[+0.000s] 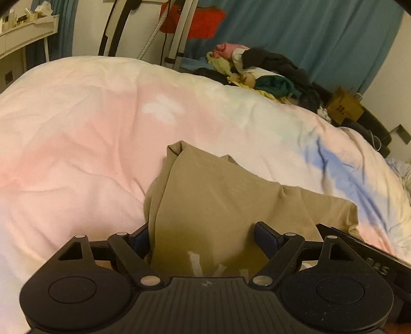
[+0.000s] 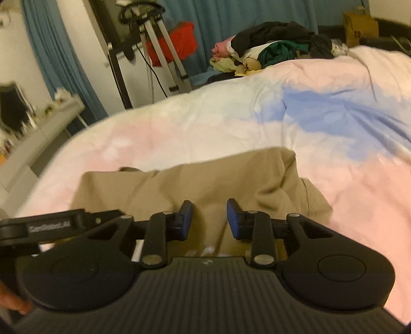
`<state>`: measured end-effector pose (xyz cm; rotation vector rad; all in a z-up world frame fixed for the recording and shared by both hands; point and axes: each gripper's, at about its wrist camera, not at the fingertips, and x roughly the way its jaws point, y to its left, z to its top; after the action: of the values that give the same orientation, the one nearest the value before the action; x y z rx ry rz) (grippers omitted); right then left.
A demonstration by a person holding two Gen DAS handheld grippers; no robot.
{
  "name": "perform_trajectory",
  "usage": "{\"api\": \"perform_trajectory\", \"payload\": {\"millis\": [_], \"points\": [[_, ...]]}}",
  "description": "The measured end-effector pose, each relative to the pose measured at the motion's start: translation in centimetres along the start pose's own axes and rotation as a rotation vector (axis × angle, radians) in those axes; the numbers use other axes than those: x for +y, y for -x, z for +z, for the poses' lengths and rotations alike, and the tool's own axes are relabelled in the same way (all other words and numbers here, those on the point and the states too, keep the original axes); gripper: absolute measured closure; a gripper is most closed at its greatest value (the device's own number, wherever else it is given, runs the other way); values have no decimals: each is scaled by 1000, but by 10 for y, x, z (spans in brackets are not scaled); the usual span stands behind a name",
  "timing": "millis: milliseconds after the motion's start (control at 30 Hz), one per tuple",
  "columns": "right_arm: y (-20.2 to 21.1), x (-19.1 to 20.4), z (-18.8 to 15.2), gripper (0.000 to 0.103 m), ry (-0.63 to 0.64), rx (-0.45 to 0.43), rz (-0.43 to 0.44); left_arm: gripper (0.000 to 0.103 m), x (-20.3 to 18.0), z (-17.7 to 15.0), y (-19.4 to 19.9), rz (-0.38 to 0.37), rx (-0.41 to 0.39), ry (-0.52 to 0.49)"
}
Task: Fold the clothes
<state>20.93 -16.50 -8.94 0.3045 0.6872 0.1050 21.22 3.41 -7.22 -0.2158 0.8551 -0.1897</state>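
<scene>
A tan garment lies bunched on the pink, white and blue duvet, close in front of both grippers. My left gripper stands wide open, and a raised fold of the tan cloth runs through the gap between its blue pads. In the right wrist view the same tan garment spreads flatter. My right gripper hovers over its near edge with the fingers a short way apart, cloth showing in the gap. Each gripper's black body shows at the edge of the other's view.
A pile of mixed clothes sits at the bed's far side, also seen as the pile. A cardboard box, a red bag on a metal stand and a white desk stand around the bed.
</scene>
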Motion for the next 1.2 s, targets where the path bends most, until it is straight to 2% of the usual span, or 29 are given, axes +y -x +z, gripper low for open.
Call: {"api": "perform_trajectory", "payload": {"millis": [33, 267, 400, 467, 733, 800, 933, 1100, 1200], "points": [[-7, 2, 1, 70, 15, 8, -15, 20, -1, 0, 0, 5, -3, -12], [36, 12, -7, 70, 3, -36, 19, 20, -6, -15, 39, -15, -18, -53], [82, 26, -21, 70, 30, -62, 39, 20, -12, -28, 77, -42, -33, -56], [84, 26, -30, 69, 29, -41, 28, 20, -14, -35, 90, -47, -45, -57], [88, 23, -59, 70, 11, 42, -13, 20, -9, -57, 87, -11, 37, -15], [86, 20, -59, 70, -14, 51, -6, 20, -4, -58, 95, -39, 30, 19], [86, 18, -60, 70, -37, 53, 0, 20, 10, -65, 119, -139, 24, 121], [88, 16, -60, 70, -66, 53, 6, 20, 33, -78, 121, -307, 125, 331], [88, 15, -60, 70, -79, 54, 8, 20, 38, -83, 105, -350, 168, 401]]}}
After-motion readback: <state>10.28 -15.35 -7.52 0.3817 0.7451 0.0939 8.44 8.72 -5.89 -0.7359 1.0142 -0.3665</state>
